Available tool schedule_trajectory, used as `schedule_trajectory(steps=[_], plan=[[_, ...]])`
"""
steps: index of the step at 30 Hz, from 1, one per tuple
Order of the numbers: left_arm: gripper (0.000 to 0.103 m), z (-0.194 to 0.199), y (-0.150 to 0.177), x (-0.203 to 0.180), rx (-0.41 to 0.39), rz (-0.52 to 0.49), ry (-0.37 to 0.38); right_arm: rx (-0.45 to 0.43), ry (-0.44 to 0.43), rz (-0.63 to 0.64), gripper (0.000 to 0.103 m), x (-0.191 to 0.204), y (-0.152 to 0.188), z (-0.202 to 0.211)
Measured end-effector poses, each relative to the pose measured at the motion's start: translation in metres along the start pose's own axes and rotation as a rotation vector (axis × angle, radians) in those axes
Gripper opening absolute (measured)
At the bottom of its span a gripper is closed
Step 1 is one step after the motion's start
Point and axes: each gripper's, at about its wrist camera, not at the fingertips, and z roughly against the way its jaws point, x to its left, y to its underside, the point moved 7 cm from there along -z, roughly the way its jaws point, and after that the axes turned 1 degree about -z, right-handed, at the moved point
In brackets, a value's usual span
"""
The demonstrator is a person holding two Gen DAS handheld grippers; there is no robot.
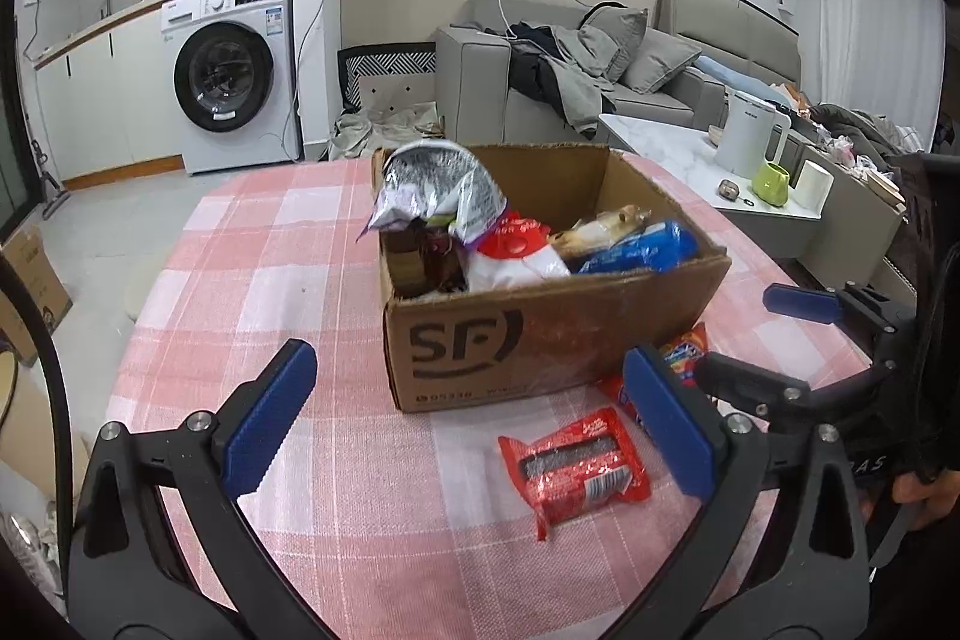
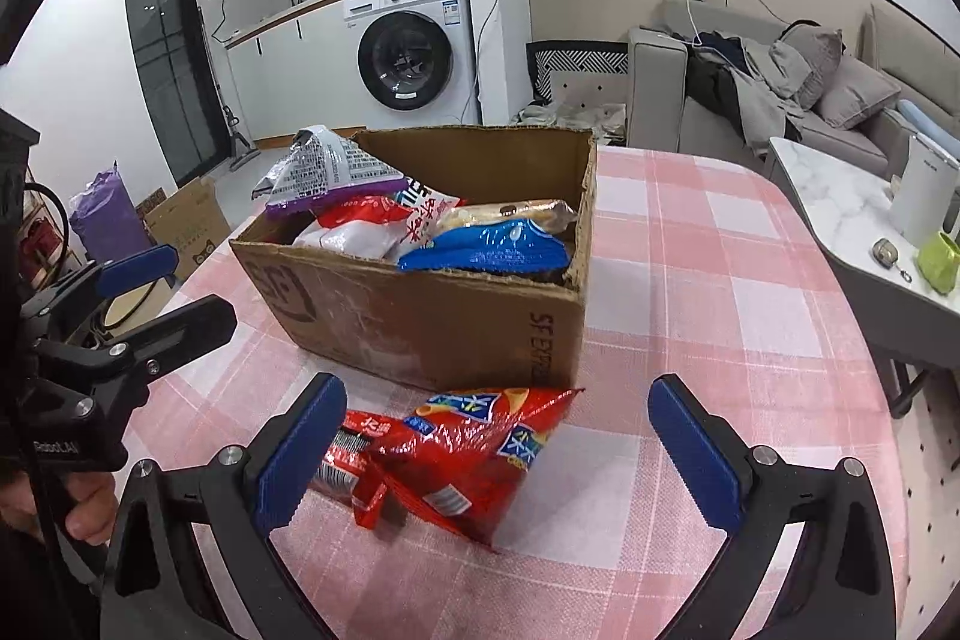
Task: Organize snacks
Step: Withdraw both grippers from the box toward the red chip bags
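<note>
A cardboard box (image 1: 540,334) (image 2: 420,322) stands on the pink checked table (image 1: 270,280), holding a silver-purple bag (image 1: 432,190), a red-white bag (image 1: 516,256), a blue pack (image 1: 642,250) (image 2: 486,244) and a pale bread pack (image 1: 606,226). In front of the box lie a small red packet (image 1: 576,466) (image 2: 354,454) and a larger red chip bag (image 2: 480,448), whose edge overlaps the packet. My left gripper (image 1: 471,364) is open, above the table near the packet. My right gripper (image 2: 498,388) is open, its fingers to either side of the chip bag without touching it.
Beyond the table's right edge is a marble side table (image 2: 840,202) with a white kettle (image 1: 750,136) and a green cup (image 1: 771,184). A sofa (image 1: 660,58) stands behind, a washing machine (image 1: 231,70) at the back left. Cartons (image 2: 186,220) sit on the floor at the left.
</note>
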Motion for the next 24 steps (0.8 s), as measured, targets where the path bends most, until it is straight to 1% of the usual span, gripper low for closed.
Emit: schedule_trajectory(steps=[4,6,8,12,16,19,24], plan=[[0.102,-0.002,0.007,0.005,0.016,0.025,0.006,0.012,0.003,0.031,0.103,0.000,0.005,0.002],[0.102,-0.001,0.012,0.005,0.012,0.028,0.011,0.020,0.000,0.024,0.103,-0.003,0.007,0.002],[0.102,-0.002,0.013,0.006,0.025,0.018,0.003,0.029,-0.010,0.013,0.103,-0.007,0.008,0.001],[0.102,-0.001,0.011,0.007,0.014,0.012,-0.001,0.038,-0.026,-0.017,0.103,-0.014,0.006,-0.001],[0.102,-0.005,0.014,0.011,0.032,0.024,-0.003,0.064,-0.028,-0.020,0.103,-0.018,0.009,-0.007],[0.102,-0.012,0.019,0.012,0.059,0.041,0.005,0.081,-0.055,-0.031,0.103,-0.018,0.011,-0.010],[0.102,-0.023,0.027,0.007,0.092,0.025,0.009,0.114,-0.080,-0.046,0.103,-0.018,0.018,-0.019]])
